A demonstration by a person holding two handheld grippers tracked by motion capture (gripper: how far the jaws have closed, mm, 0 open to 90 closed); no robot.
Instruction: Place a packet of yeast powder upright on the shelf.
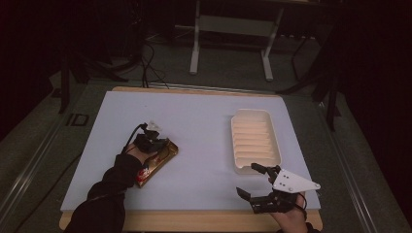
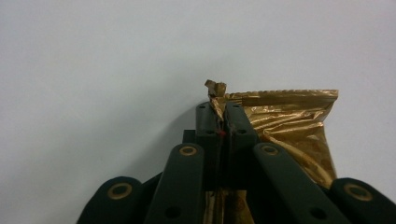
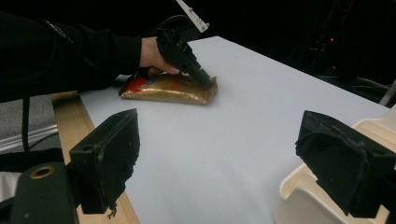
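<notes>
High view: the left gripper (image 1: 154, 142) sat clamped on the far end of the gold packet (image 1: 158, 162), which lay flat on the table (image 1: 204, 141), while the right gripper (image 1: 251, 180) hung spread and empty just short of the cream tray (image 1: 254, 141). Left gripper view: jaws pinched shut on the packet's crimped corner, foil (image 2: 285, 126) spreading to their right. Right gripper view: packet (image 3: 170, 88) lay well ahead, tray rim (image 3: 299, 196) beside its right jaw — grasp looked done, lift and placing in the tray likely left.

Tongs (image 2: 222, 109) pinch gold packet (image 2: 285, 123) — corner.
</notes>
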